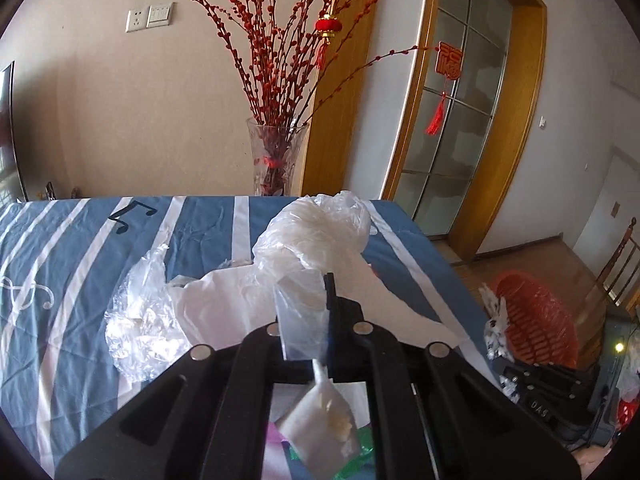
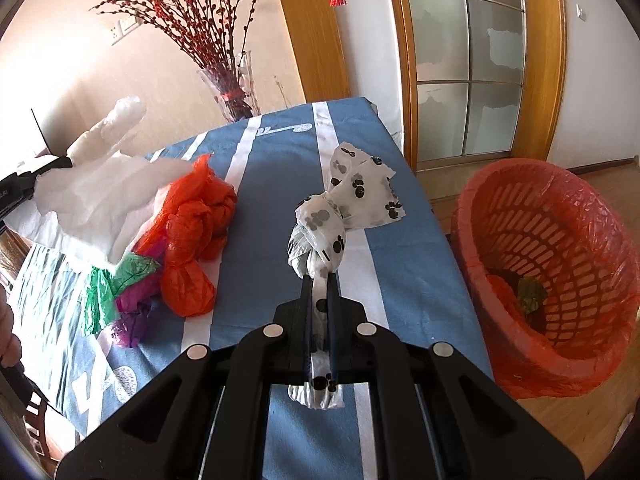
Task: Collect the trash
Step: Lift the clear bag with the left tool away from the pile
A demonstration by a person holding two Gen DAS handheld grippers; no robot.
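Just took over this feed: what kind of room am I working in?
Probably a home dining or living room: a cloth-covered table, a glass vase of red branches, a wood-framed glass door, and a red waste basket on the floor.

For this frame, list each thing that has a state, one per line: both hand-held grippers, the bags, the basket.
Left hand-held gripper: shut on white plastic bag.
White plastic bag: knotted, held up off the table.
Right hand-held gripper: shut on paw-print bag.
Paw-print bag: knotted, held above the table.
Orange bag: knotted, lying on the table.
Clear bag: crumpled, lying on the table.
Red basket: lined, some trash inside.
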